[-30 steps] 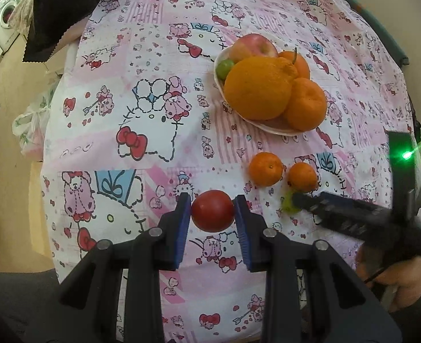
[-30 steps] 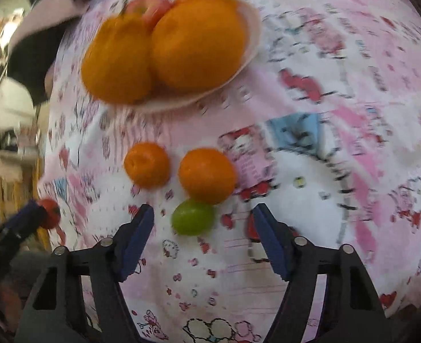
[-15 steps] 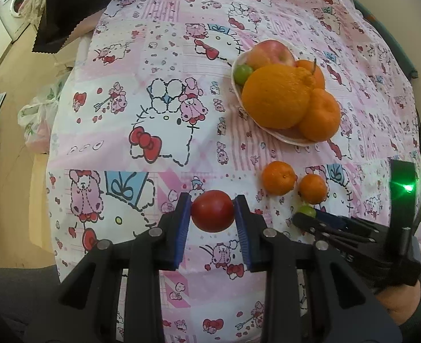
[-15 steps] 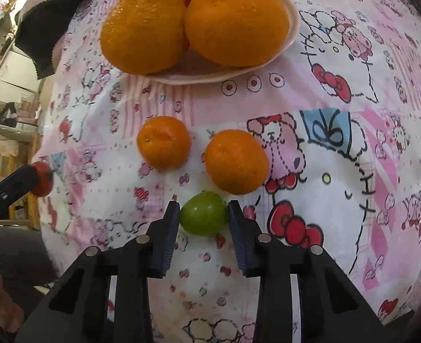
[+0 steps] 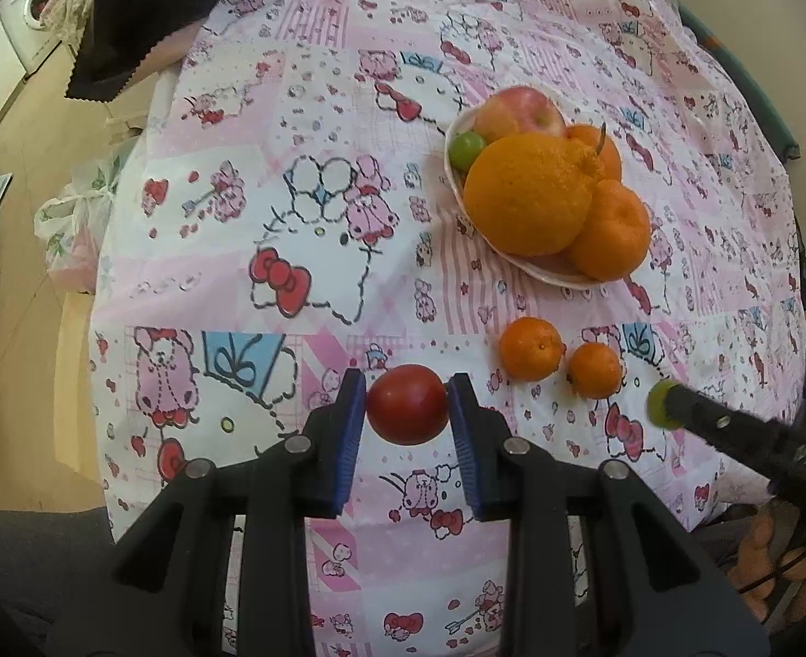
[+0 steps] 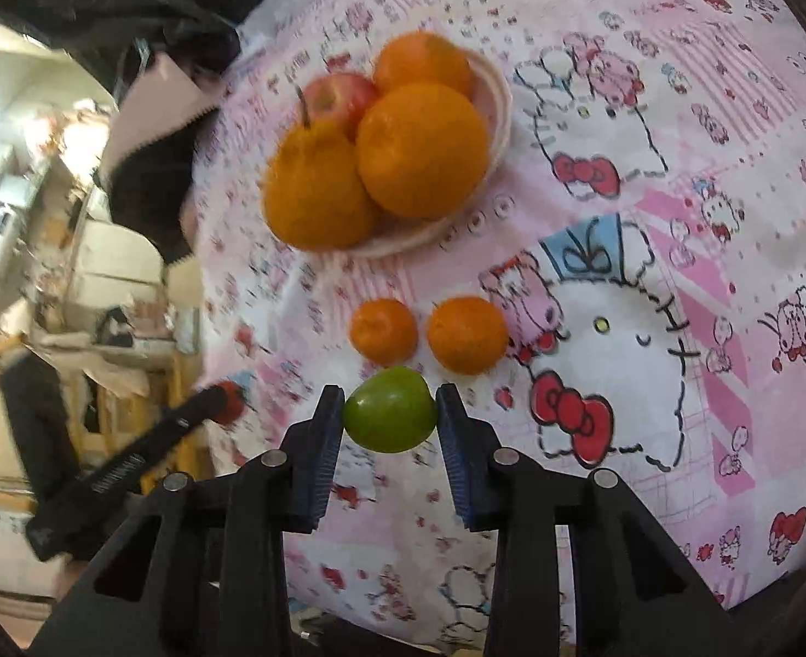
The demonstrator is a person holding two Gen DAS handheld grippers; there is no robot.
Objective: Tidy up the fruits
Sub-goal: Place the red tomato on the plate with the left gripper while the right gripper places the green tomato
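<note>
My left gripper (image 5: 407,410) is shut on a red round fruit (image 5: 407,411), held above the pink cartoon tablecloth (image 5: 304,208). My right gripper (image 6: 389,410) is shut on a small green fruit (image 6: 389,409) and holds it off the cloth; from the left wrist view this green fruit (image 5: 659,404) shows at the tip of the right gripper's black fingers. Two small mandarins (image 5: 530,348) (image 5: 594,370) lie on the cloth just beyond both grippers. Behind them a pale bowl (image 5: 545,274) holds large oranges, an apple (image 5: 518,112) and another small green fruit (image 5: 467,149).
A black cloth (image 5: 145,16) hangs over the table's far left corner. The table's left edge drops to the floor, where a plastic bag (image 5: 66,219) lies. A person's hand (image 5: 786,564) holds the right gripper at the lower right.
My right gripper closed on the green fruit and lifted it off the cloth, pulling back from the mandarins. My left gripper kept its hold on the red fruit and barely moved.
</note>
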